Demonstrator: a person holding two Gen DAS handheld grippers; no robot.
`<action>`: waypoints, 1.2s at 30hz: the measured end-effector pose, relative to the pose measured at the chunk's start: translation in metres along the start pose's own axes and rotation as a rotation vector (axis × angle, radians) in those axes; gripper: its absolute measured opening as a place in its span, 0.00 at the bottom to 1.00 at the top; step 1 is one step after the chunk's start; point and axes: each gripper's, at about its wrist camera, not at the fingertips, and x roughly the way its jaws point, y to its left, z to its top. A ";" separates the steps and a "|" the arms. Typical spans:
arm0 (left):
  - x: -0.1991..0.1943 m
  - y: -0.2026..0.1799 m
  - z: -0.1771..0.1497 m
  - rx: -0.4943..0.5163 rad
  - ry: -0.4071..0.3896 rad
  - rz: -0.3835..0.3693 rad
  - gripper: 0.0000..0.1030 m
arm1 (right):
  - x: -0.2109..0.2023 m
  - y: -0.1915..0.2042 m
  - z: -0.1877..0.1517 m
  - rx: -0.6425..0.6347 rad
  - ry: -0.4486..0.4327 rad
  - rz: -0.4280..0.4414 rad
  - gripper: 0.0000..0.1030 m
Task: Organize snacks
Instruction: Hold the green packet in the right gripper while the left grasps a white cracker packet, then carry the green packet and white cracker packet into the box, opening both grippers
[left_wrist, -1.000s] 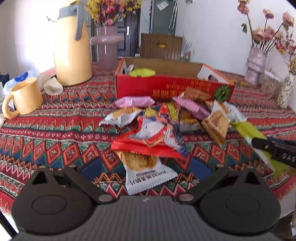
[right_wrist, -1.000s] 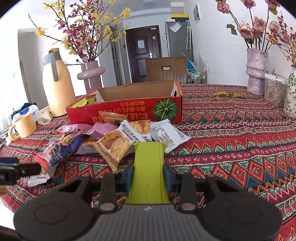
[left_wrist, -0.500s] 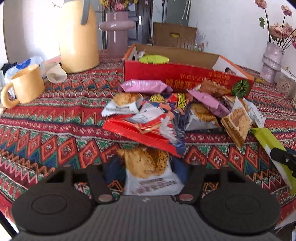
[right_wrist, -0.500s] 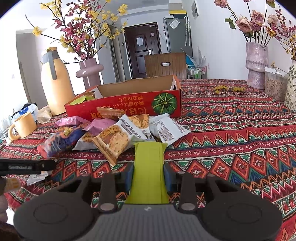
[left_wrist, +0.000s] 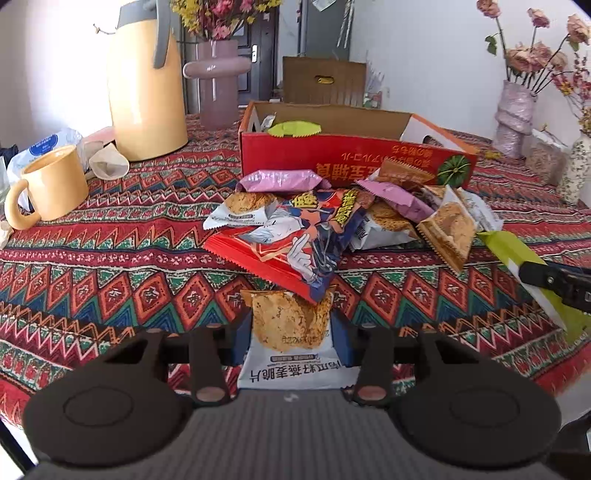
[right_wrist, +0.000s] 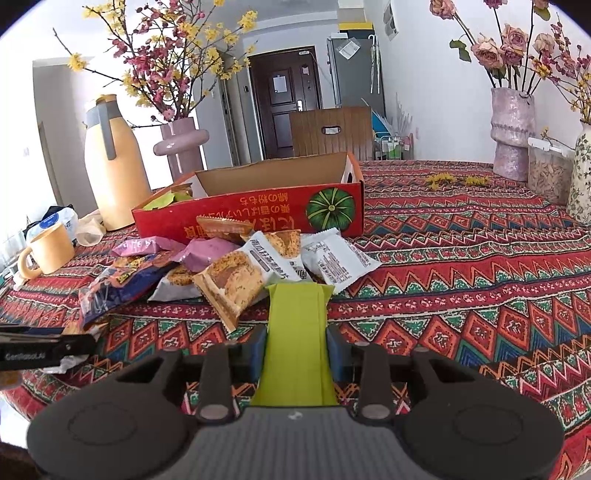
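Tongs of the left gripper (left_wrist: 291, 334), tilted down, have just been closing and clench the white biscuit packet (left_wrist: 291, 345) off the surface; right tongs (right_wrist: 295, 345) grasp a green packet (right_wrist: 295, 343) near the snack pile (right_wrist: 236, 266).

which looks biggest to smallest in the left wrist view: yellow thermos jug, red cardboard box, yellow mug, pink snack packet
1. red cardboard box
2. yellow thermos jug, close to the box in picture area
3. yellow mug
4. pink snack packet

Mug and packet look nearly alike; the mug sits nearer the camera, so that order is unsure.
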 end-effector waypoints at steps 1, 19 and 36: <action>-0.003 0.000 0.000 0.003 -0.008 -0.002 0.44 | -0.001 0.000 0.000 -0.001 -0.002 -0.001 0.32; -0.045 0.024 -0.003 0.009 -0.102 0.036 0.44 | -0.021 0.011 0.010 -0.036 -0.059 -0.017 0.32; -0.026 -0.008 0.073 0.097 -0.242 0.010 0.44 | -0.009 0.016 0.059 -0.055 -0.164 -0.046 0.32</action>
